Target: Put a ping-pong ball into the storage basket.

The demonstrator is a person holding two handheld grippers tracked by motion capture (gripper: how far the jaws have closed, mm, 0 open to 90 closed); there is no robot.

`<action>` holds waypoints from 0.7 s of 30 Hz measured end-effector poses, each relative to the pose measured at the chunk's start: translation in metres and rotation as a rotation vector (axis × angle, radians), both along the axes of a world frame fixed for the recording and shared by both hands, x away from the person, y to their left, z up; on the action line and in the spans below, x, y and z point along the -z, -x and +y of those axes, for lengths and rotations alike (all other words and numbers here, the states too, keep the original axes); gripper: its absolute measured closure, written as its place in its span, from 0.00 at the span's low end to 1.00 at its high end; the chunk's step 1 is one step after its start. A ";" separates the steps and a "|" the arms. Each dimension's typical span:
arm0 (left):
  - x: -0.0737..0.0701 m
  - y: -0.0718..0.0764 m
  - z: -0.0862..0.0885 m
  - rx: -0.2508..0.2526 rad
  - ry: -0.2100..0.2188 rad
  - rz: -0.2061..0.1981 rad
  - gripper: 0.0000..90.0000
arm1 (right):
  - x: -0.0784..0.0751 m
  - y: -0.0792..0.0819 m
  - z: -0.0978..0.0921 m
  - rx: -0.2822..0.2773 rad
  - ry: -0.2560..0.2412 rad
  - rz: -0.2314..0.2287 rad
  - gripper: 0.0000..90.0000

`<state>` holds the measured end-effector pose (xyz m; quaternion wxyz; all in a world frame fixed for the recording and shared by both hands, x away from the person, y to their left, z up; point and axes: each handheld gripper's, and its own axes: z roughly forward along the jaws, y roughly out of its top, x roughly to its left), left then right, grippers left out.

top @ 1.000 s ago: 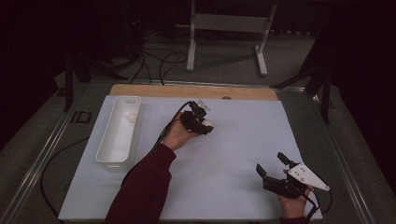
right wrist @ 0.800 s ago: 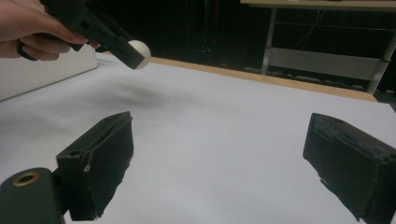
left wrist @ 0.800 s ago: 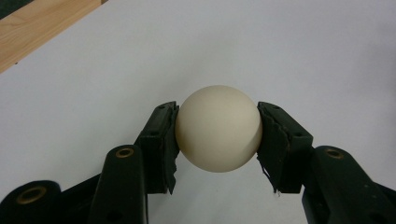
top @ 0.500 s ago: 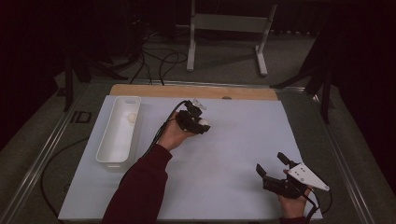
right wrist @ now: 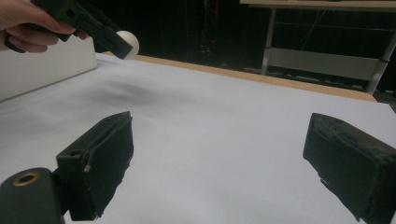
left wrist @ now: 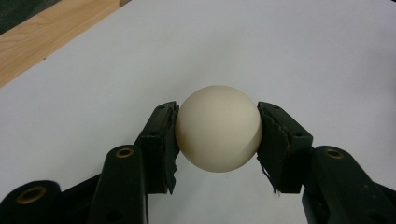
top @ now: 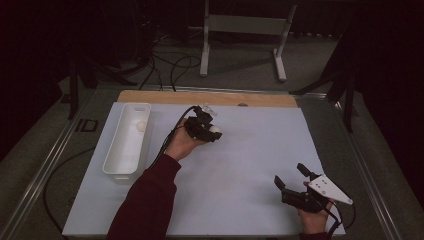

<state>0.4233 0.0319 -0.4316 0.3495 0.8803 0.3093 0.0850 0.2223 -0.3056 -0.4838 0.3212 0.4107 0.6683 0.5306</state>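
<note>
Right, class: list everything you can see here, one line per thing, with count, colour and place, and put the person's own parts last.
ball: one, cream, clamped in the left gripper above the sheet
second small pale object: one, whitish, in the tray's far end; shape unclear
tray: one, white, left side of the sheet
sheet: one, white, covering the table
wooden board: one, tan, along the sheet's far edge
metal stand: one, grey, on the floor beyond
left gripper: black, shut on the ball
right gripper: black, open, near right corner

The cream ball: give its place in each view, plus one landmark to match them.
High view: ball upper centre, in the left gripper.
Left gripper view: ball centre, clamped between both pads.
Right gripper view: ball top left.
Shared landmark: wooden strip along the table's far edge.
</note>
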 end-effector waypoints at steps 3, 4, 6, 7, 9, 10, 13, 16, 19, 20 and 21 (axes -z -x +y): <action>-0.001 0.000 0.001 -0.001 0.000 -0.002 0.57 | 0.000 0.000 0.000 0.000 0.000 0.000 0.09; -0.001 0.001 0.003 -0.002 0.002 -0.005 0.57 | 0.000 0.000 0.000 0.000 0.000 0.000 0.09; -0.002 0.001 0.004 -0.006 0.004 -0.003 0.57 | 0.000 0.000 0.000 0.000 0.000 0.001 0.09; -0.003 0.001 0.005 -0.004 0.003 -0.005 0.57 | 0.000 0.000 0.000 -0.001 -0.001 0.000 0.09; -0.003 0.001 0.005 -0.004 0.003 -0.006 0.57 | 0.000 0.000 0.000 0.000 0.000 0.002 0.09; -0.004 0.001 0.006 -0.003 0.001 -0.007 0.57 | 0.000 0.000 0.000 0.000 0.000 0.001 0.09; -0.004 0.002 0.008 -0.004 0.006 -0.007 0.57 | 0.000 0.000 0.000 0.000 0.001 0.002 0.09; -0.004 0.002 0.010 -0.006 0.010 -0.007 0.57 | 0.000 0.000 0.001 -0.003 0.003 0.002 0.09; -0.005 0.001 0.013 -0.005 0.010 -0.005 0.57 | 0.000 0.000 0.001 -0.003 0.003 0.003 0.09; -0.005 0.002 0.013 -0.006 0.010 -0.003 0.57 | 0.000 0.000 0.000 -0.003 0.002 0.003 0.09; -0.006 0.002 0.014 -0.004 0.018 -0.002 0.57 | 0.000 0.000 0.000 -0.003 0.003 0.002 0.09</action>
